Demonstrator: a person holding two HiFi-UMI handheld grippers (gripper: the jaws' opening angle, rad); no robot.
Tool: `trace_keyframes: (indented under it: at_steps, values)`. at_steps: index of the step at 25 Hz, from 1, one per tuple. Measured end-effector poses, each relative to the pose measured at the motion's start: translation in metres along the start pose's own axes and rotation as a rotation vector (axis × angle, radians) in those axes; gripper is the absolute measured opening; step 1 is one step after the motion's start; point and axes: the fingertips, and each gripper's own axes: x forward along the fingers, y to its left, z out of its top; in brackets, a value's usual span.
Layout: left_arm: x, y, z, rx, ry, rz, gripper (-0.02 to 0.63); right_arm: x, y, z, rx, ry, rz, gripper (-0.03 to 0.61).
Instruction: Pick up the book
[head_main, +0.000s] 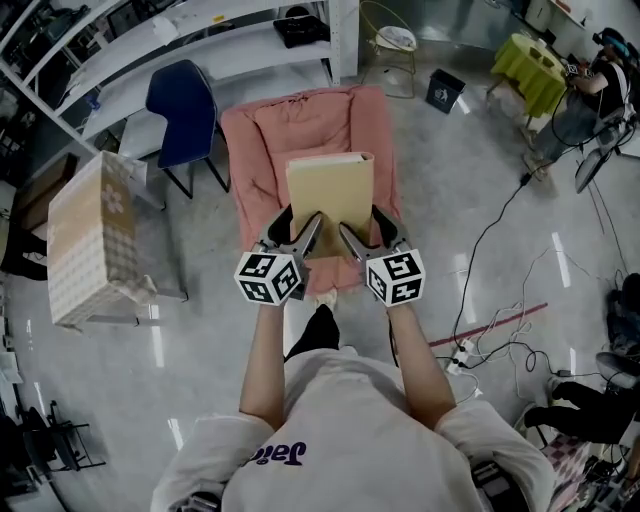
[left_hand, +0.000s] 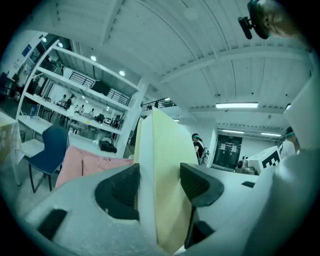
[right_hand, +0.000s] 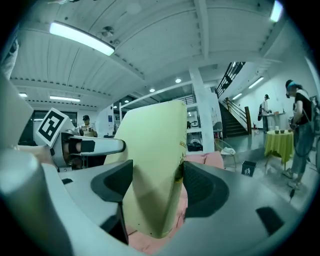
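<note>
Left tongs (left_hand: 159, 186), right tongs (right_hand: 152, 187): both clamped wide on near edge of thick cream-yellow book (head_main: 330, 195) (one per corner). Book at head-view centre, over pink cushioned armchair (head_main: 300, 125).

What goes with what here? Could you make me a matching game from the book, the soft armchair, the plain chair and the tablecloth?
1. book
2. armchair
3. chair
4. tablecloth

a. dark blue
b. held by left gripper and right gripper
c. lime green
d. pink

Pairs: 1-b, 2-d, 3-a, 4-c
</note>
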Motion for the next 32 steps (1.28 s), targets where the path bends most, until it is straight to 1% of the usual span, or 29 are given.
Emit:
trace_keyframes:
  at_steps: [6, 11, 22, 28, 32]
  values:
    - [-0.03, -0.04, 0.048, 0.071, -0.113, -0.04, 0.259, -0.041, 0.02, 0.05, -0.055, -0.114, -0.018, 0.319]
    - [-0.041, -0.06, 0.063, 0.11, -0.157, -0.059, 0.259, -0.061, 0.024, 0.069, -0.103, -0.15, -0.032, 0.314]
    - [-0.042, -0.062, 0.067, 0.111, -0.163, -0.087, 0.258, -0.065, 0.026, 0.075, -0.128, -0.154, -0.049, 0.31]
    - [-0.033, -0.049, 0.063, 0.101, -0.148, -0.091, 0.258, -0.052, 0.022, 0.07, -0.123, -0.14, -0.05, 0.307]
    - [-0.021, -0.029, 0.065, 0.088, -0.137, -0.093, 0.258, -0.029, 0.017, 0.072, -0.12, -0.131, -0.05, 0.307]
